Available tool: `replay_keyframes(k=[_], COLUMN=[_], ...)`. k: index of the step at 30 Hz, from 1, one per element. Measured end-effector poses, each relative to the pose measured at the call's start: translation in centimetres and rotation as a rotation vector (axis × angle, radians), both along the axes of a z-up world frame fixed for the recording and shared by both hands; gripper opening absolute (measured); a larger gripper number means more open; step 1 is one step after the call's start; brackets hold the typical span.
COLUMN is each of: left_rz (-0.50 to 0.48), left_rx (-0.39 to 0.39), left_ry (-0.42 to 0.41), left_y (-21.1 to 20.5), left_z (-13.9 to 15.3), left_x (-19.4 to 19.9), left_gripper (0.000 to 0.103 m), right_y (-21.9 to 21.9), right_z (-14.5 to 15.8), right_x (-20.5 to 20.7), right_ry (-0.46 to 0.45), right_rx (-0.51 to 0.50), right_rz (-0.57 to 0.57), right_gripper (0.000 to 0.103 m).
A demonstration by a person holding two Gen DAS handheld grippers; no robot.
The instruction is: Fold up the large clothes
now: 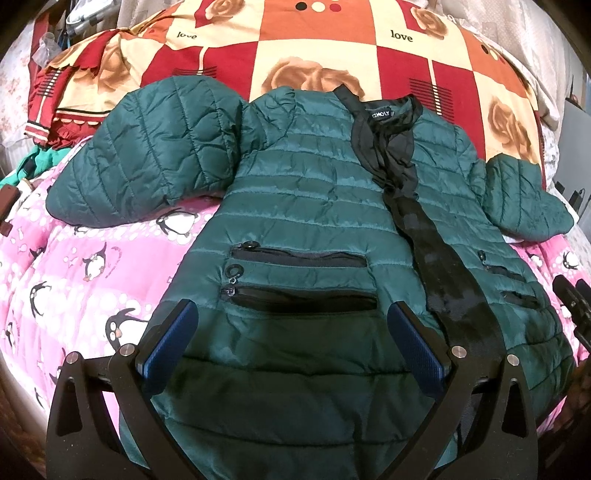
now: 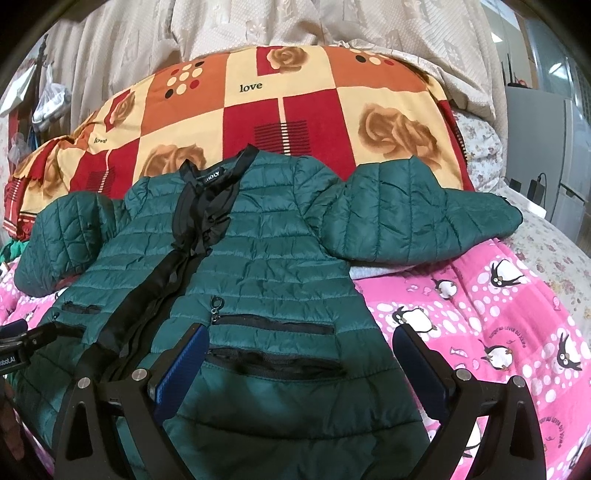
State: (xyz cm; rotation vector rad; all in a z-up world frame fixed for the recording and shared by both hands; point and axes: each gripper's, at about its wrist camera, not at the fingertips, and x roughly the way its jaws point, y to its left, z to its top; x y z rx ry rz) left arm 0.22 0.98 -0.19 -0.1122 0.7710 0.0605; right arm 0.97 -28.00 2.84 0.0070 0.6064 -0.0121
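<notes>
A dark green quilted jacket (image 1: 295, 192) (image 2: 258, 266) lies front up on the bed, both sleeves spread to the sides, black zipper band down the middle, collar at the far end. In the left wrist view my left gripper (image 1: 293, 314) hovers open over the jacket's lower left panel near the two black pocket zippers (image 1: 299, 277). In the right wrist view my right gripper (image 2: 301, 338) hangs open above the lower right panel, its left finger (image 2: 184, 365) over the pocket and its right finger (image 2: 417, 365) at the jacket's side edge. Nothing sits between either pair of fingers.
The jacket rests on a pink penguin-print blanket (image 1: 74, 266) (image 2: 480, 314). A red, orange and cream rose quilt (image 1: 332, 48) (image 2: 295, 107) is bunched behind the collar. A pale curtain (image 2: 258, 26) hangs at the back; a power strip (image 2: 535, 192) lies far right.
</notes>
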Motion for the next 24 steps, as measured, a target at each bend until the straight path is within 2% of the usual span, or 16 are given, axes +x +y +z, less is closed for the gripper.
replay_keyframes(k=[5,13,16,18,19,21,24], left_rz=[0.000,-0.004,0.007,0.010,0.012,0.013,0.004], left_rx=[0.001,0.021,0.027,0.036,0.043,0.043,0.025], left_ry=[0.004,0.014,0.026,0.032,0.034,0.032,0.026], left_y=[0.1,-0.2,-0.1,-0.1,-0.1,-0.1,0.0], left_z=[-0.1,-0.6,-1.0,-1.2,-1.3,-1.4,-1.0], left_x=[0.1,0.3,0.6,0.9,1.1,1.4,1.7], left_gripper=[0.103,0.103,0.103,0.103,0.103,0.103,0.103], right_y=[-0.4,-0.6,-1.1,-1.3,-1.5,-1.9,-1.8], right_z=[1.1,3.8,2.5,1.4,1.5,1.9,1.5], right_x=[0.4,3.5,3.4,4.1,4.2,3.7,3.8], right_ry=[-0.038,-0.099,-0.127,-0.031,-0.020,-0.067,-0.046], right_rx=[0.000,-0.112,-0.084,-0.068,-0.043,0.012,0.007], right_rz=[0.007,0.068,0.031,-0.004,-0.010,-0.023,-0.011], right_gripper=[0.098,0.098,0.098,0.098,0.097,0.097,0.097])
